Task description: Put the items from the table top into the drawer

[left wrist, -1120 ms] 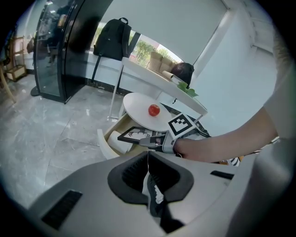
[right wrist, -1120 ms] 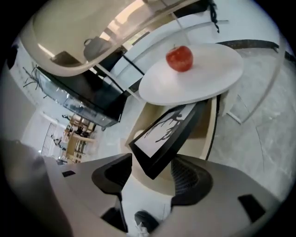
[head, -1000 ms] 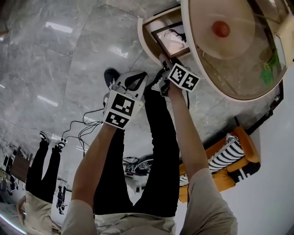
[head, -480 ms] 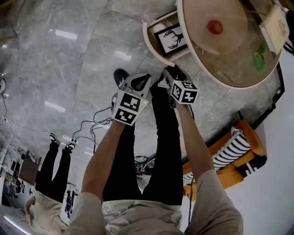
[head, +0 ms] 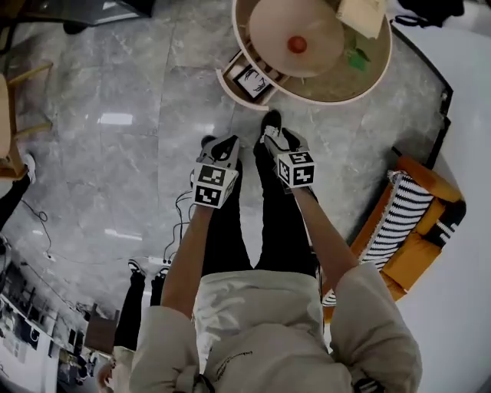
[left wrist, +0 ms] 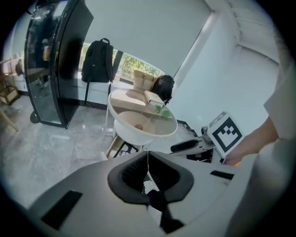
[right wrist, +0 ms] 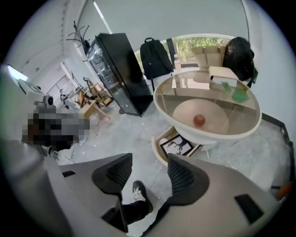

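Now that the person has stepped back from the round, cream-rimmed glass-topped table (head: 308, 100), both tools hang low over the grey marble floor (head: 115, 92), well apart from the cream pull-out drawer (head: 228, 82) that the right gripper (head: 273, 139) was reaching into a moment ago. The black-framed picture of a stag (head: 252, 78) lies flat in that open drawer, so one item looks to be stowed and this reads as a pause between trips.

Three things are left on the table top: a small red ball (head: 297, 44) near the middle, a crumpled green piece (head: 355, 57) towards the far right edge, and a pale beige box (head: 360, 11) at the far edge just beyond it. Whether the ball sits on the glass or beneath it, I cannot tell.

The right gripper's jaws stand well apart with only a shoe and floor showing between them. The left gripper (head: 223, 143) has its black pads pressed together on nothing, so it would need to spread before it could pick anything up.
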`<state>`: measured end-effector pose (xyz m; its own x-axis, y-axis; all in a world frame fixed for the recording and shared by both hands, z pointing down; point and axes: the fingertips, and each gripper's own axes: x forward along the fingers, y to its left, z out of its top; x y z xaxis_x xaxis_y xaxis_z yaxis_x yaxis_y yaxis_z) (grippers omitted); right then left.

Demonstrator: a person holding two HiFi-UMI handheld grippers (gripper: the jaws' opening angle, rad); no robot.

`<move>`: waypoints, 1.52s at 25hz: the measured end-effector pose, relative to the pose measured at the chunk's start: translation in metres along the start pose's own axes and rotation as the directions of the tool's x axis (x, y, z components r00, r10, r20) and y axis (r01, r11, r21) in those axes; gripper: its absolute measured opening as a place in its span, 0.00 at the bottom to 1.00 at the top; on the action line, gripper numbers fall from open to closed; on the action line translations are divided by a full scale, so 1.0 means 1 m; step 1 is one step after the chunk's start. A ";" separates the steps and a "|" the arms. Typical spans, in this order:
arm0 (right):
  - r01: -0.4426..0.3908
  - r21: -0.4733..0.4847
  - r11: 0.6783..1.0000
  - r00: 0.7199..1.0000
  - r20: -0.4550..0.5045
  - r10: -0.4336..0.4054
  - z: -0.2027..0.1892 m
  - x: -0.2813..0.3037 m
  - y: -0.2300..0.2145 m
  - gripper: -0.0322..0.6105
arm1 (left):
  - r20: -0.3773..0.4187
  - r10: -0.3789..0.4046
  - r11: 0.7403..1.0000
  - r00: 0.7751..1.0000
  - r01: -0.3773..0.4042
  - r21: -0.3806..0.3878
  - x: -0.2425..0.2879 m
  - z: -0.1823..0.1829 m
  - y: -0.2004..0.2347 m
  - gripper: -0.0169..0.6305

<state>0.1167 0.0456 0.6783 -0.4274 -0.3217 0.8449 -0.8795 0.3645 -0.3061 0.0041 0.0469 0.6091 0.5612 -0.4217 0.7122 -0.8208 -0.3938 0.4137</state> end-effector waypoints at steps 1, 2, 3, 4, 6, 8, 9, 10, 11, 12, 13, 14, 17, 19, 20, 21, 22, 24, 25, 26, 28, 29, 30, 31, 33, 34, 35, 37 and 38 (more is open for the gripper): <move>0.004 -0.002 1.000 1.000 0.022 -0.004 0.007 -0.024 0.009 0.45 | 0.004 0.001 1.000 1.000 -0.001 0.005 -0.016 0.008 -0.010 0.06; 0.008 -0.005 1.000 0.999 0.044 -0.008 0.013 -0.049 0.017 0.45 | 0.007 0.001 1.000 1.000 -0.001 0.011 -0.031 0.016 -0.021 0.06; 0.013 -0.006 1.000 0.998 0.064 -0.013 0.018 -0.073 0.025 0.45 | 0.009 -0.002 1.000 1.000 0.002 0.017 -0.045 0.024 -0.033 0.06; 0.019 -0.004 1.000 0.997 0.079 -0.018 0.021 -0.095 0.032 0.45 | 0.012 -0.008 1.000 1.000 0.008 0.023 -0.059 0.031 -0.045 0.06; 0.032 0.007 0.999 0.995 0.098 -0.033 0.024 -0.137 0.047 0.45 | 0.023 -0.030 0.999 0.999 0.030 0.020 -0.087 0.041 -0.068 0.06; 0.047 0.019 0.999 0.992 0.117 -0.049 0.026 -0.170 0.062 0.45 | 0.037 -0.056 0.998 0.998 0.056 0.020 -0.113 0.046 -0.085 0.06; 0.052 0.024 0.998 0.989 0.134 -0.054 0.030 -0.184 0.070 0.45 | 0.037 -0.065 0.997 0.997 0.064 0.033 -0.123 0.049 -0.091 0.06; 0.054 0.026 0.998 0.987 0.153 -0.057 0.034 -0.198 0.077 0.45 | 0.032 -0.070 0.996 0.997 0.068 0.052 -0.132 0.050 -0.097 0.06; 0.054 0.021 0.998 0.983 0.172 -0.057 0.038 -0.211 0.084 0.45 | 0.025 -0.073 0.995 0.997 0.071 0.069 -0.141 0.050 -0.103 0.06; 0.056 0.010 0.998 0.981 0.187 -0.057 0.041 -0.224 0.090 0.45 | 0.021 -0.075 0.994 0.997 0.073 0.083 -0.149 0.051 -0.111 0.06; 0.058 -0.002 0.998 0.979 0.198 -0.056 0.042 -0.235 0.096 0.44 | 0.024 -0.077 0.993 0.997 0.075 0.092 -0.158 0.053 -0.118 0.06; 0.061 -0.014 0.998 0.977 0.204 -0.057 0.043 -0.245 0.100 0.44 | 0.033 -0.079 0.992 0.996 0.076 0.099 -0.169 0.057 -0.126 0.06; 0.069 -0.035 0.997 0.974 0.218 -0.060 0.037 -0.272 0.112 0.40 | 0.080 -0.083 0.992 0.993 0.075 0.101 -0.203 0.058 -0.150 0.06; 0.076 -0.053 0.996 0.972 0.227 -0.062 0.034 -0.281 0.117 0.36 | 0.093 -0.080 0.993 0.992 0.071 0.099 -0.218 0.049 -0.159 0.06; 0.080 -0.064 0.995 0.971 0.232 -0.063 0.038 -0.283 0.118 0.33 | 0.090 -0.076 0.993 0.993 0.067 0.101 -0.221 0.043 -0.160 0.06; 0.082 -0.076 0.994 0.969 0.238 -0.062 0.042 -0.285 0.120 0.28 | 0.085 -0.074 0.993 0.994 0.066 0.101 -0.222 0.038 -0.160 0.06; 0.075 -0.087 0.993 0.969 0.242 -0.052 0.045 -0.287 0.123 0.23 | 0.083 -0.073 0.993 0.994 0.065 0.097 -0.224 0.034 -0.159 0.06; 0.029 -0.112 0.993 0.972 0.235 -0.002 0.045 -0.288 0.134 0.14 | 0.104 -0.067 0.997 0.992 0.062 0.052 -0.232 0.031 -0.153 0.06; 0.005 -0.127 0.992 0.974 0.225 0.024 0.044 -0.288 0.140 0.13 | 0.125 -0.062 0.998 0.990 0.061 0.010 -0.236 0.031 -0.149 0.06; -0.011 -0.145 0.989 0.976 0.214 0.042 0.042 -0.287 0.144 0.12 | 0.146 -0.057 0.997 0.988 0.063 -0.037 -0.239 0.031 -0.144 0.06; -0.021 -0.173 0.985 0.981 0.186 0.054 0.040 -0.284 0.146 0.11 | 0.178 -0.048 0.992 0.983 0.068 -0.106 -0.242 0.033 -0.139 0.06; -0.023 -0.181 0.983 0.983 0.173 0.055 0.038 -0.283 0.147 0.11 | 0.186 -0.049 0.990 0.981 0.072 -0.118 -0.242 0.034 -0.139 0.06; -0.025 -0.185 0.982 0.985 0.163 0.056 0.037 -0.282 0.147 0.11 | 0.187 -0.052 0.991 0.981 0.075 -0.114 -0.242 0.036 -0.141 0.06; -0.027 -0.188 0.982 0.986 0.158 0.058 0.035 -0.282 0.146 0.11 | 0.184 -0.057 0.992 0.981 0.076 -0.099 -0.241 0.037 -0.145 0.06; -0.027 -0.195 0.981 0.986 0.155 0.058 0.035 -0.281 0.146 0.11 | 0.174 -0.060 0.996 0.983 0.071 -0.060 -0.240 0.037 -0.152 0.06; -0.027 -0.199 0.980 0.987 0.150 0.058 0.033 -0.280 0.146 0.11 | 0.170 -0.058 0.997 0.984 0.067 -0.043 -0.239 0.037 -0.154 0.06; -0.028 -0.203 0.979 0.988 0.144 0.058 0.032 -0.279 0.147 0.11 | 0.166 -0.058 0.997 0.984 0.064 -0.032 -0.239 0.036 -0.155 0.06; -0.033 -0.205 0.978 0.989 0.136 0.062 0.029 -0.277 0.148 0.10 | 0.165 -0.060 0.998 0.984 0.065 -0.022 -0.240 0.035 -0.157 0.06; -0.036 -0.200 0.979 0.989 0.135 0.064 0.027 -0.277 0.147 0.10 | 0.170 -0.061 0.998 0.984 0.066 -0.020 -0.241 0.036 -0.158 0.06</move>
<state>0.1000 0.1642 0.3875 -0.5070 -0.4131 0.7565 -0.8039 0.5433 -0.2421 0.0027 0.1818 0.3517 0.6204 -0.5293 0.5788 -0.7842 -0.4042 0.4709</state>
